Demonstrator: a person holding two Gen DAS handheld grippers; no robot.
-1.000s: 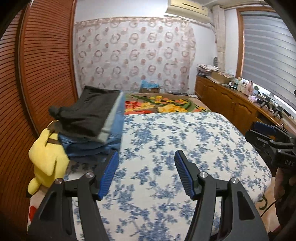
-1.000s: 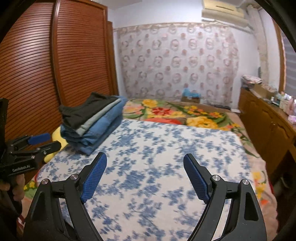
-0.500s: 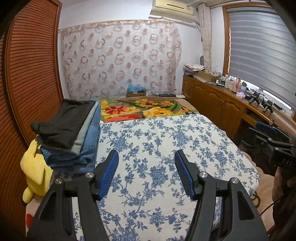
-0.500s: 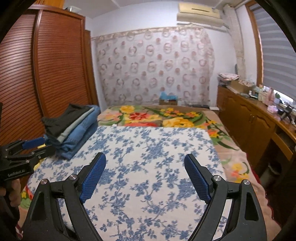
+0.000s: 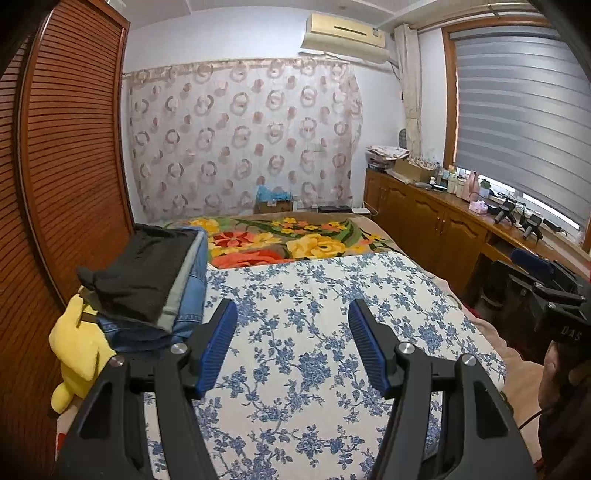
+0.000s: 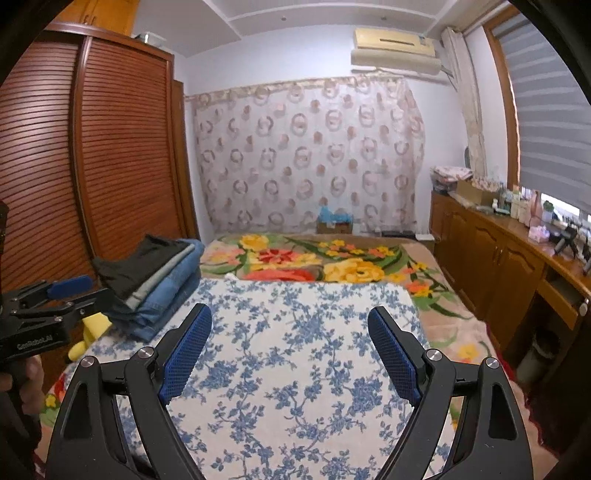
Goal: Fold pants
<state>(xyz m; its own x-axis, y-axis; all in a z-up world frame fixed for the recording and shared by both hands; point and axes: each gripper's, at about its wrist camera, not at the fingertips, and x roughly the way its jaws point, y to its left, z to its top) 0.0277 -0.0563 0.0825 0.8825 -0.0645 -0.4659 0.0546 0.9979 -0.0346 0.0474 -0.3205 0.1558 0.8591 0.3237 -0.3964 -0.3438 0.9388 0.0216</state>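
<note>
Denim and dark folded pants lie in a stack at the left edge of the bed, above a yellow plush toy. The left gripper and right gripper hover over the sheet with jaws apart, holding nothing.

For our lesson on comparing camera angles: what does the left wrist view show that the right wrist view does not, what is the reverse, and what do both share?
Only the left wrist view shows nearly the whole yellow plush toy beside the stack, and the right gripper at the frame's right edge.

Only the right wrist view shows the wardrobe's top edge and the left gripper at the frame's left edge.

Both show the blue floral bedspread, the stack of folded pants, the flowered blanket, the patterned curtain and open fingers holding nothing.
</note>
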